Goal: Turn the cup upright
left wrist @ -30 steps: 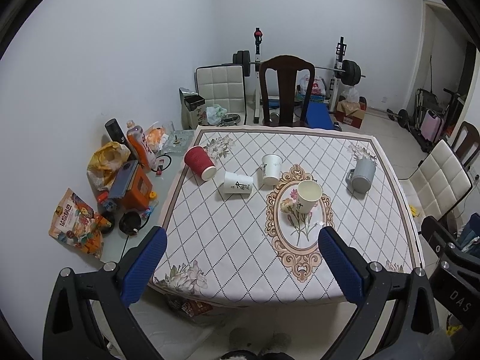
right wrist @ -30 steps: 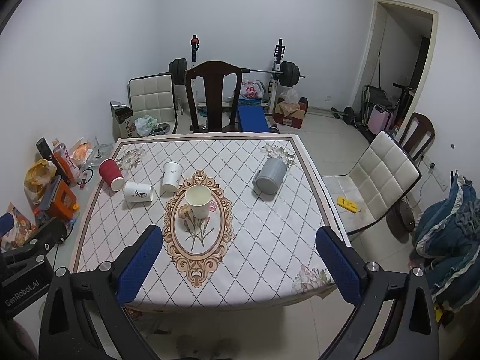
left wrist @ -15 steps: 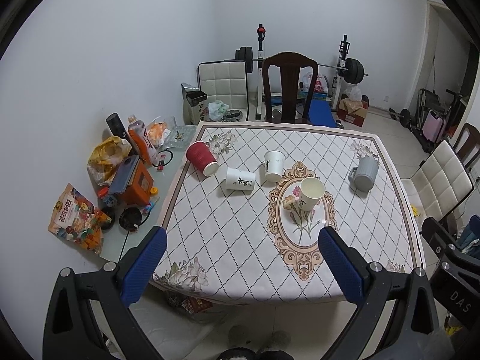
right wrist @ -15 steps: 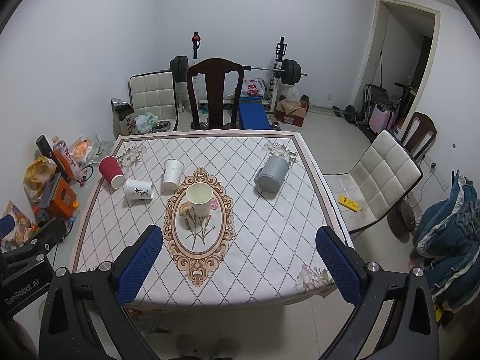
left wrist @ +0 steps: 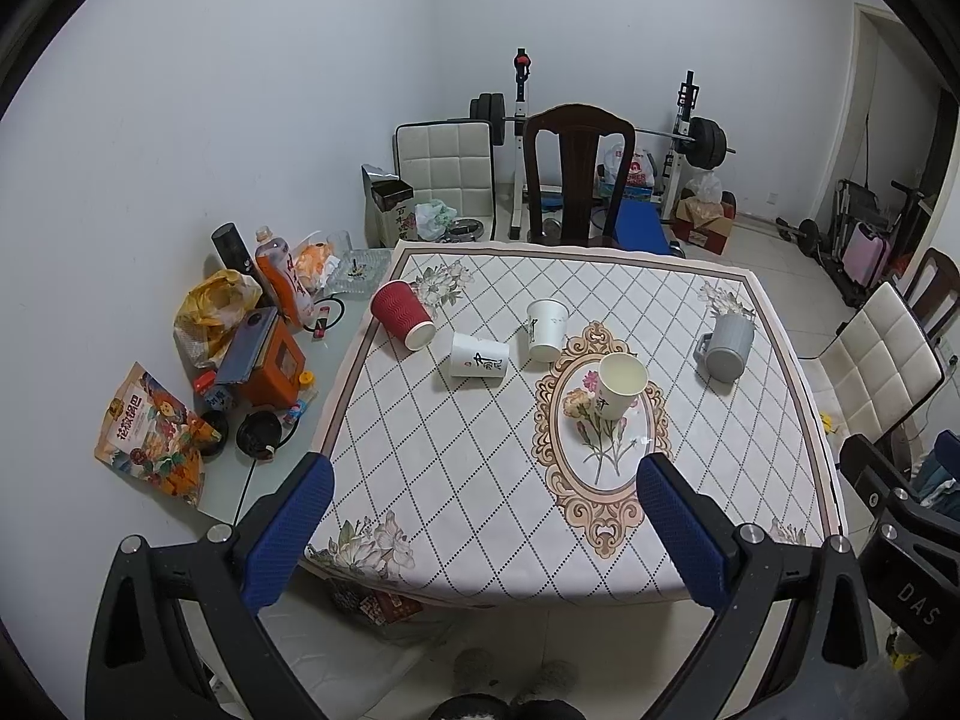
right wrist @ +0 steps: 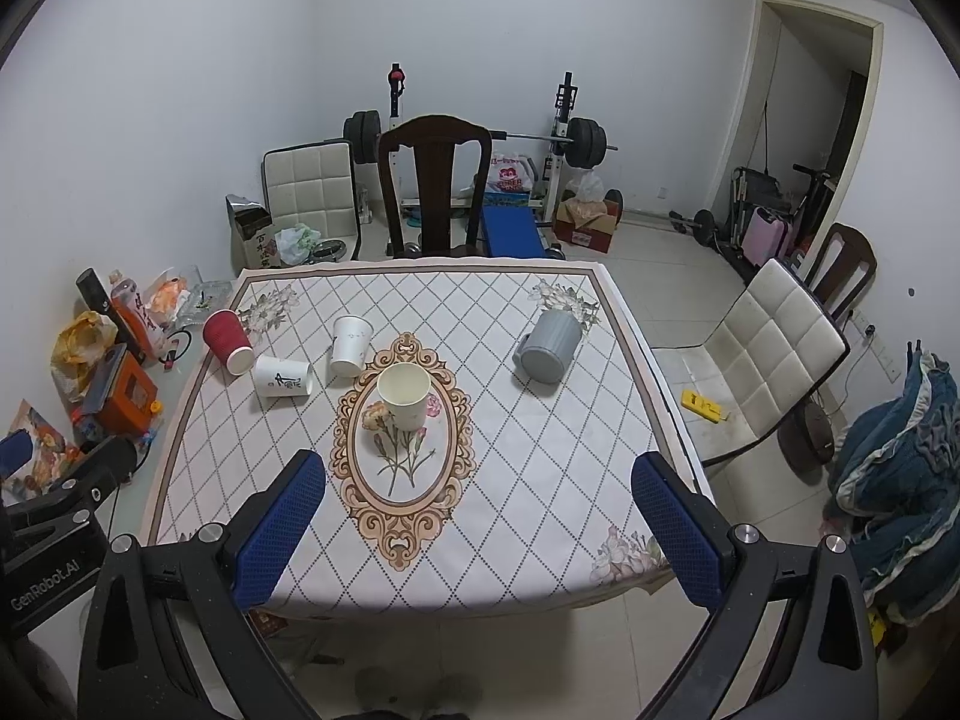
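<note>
Several cups lie on the patterned table (left wrist: 480, 480). A red ribbed cup (left wrist: 402, 315) (right wrist: 227, 341) lies on its side at the far left. A white paper cup (left wrist: 479, 355) (right wrist: 282, 377) lies on its side beside it. Another white cup (left wrist: 545, 330) (right wrist: 350, 345) lies tilted behind. A cream cup (left wrist: 621, 385) (right wrist: 404, 396) lies on the oval medallion with its mouth toward me. A grey mug (left wrist: 725, 348) (right wrist: 549, 345) lies at the right. My left gripper (left wrist: 480, 516) and right gripper (right wrist: 477, 516) are open and empty, held above the table's near edge.
A side shelf (left wrist: 240, 480) on the left holds snack bags, bottles and an orange box (left wrist: 273, 369). A dark wooden chair (left wrist: 579, 171) stands behind the table and a white padded chair (right wrist: 774, 354) at its right. Weights and a barbell rack stand by the far wall.
Both views have drifted slightly, so the table and cups sit a little higher and farther in the frame. The cups have not moved and both grippers stay open.
</note>
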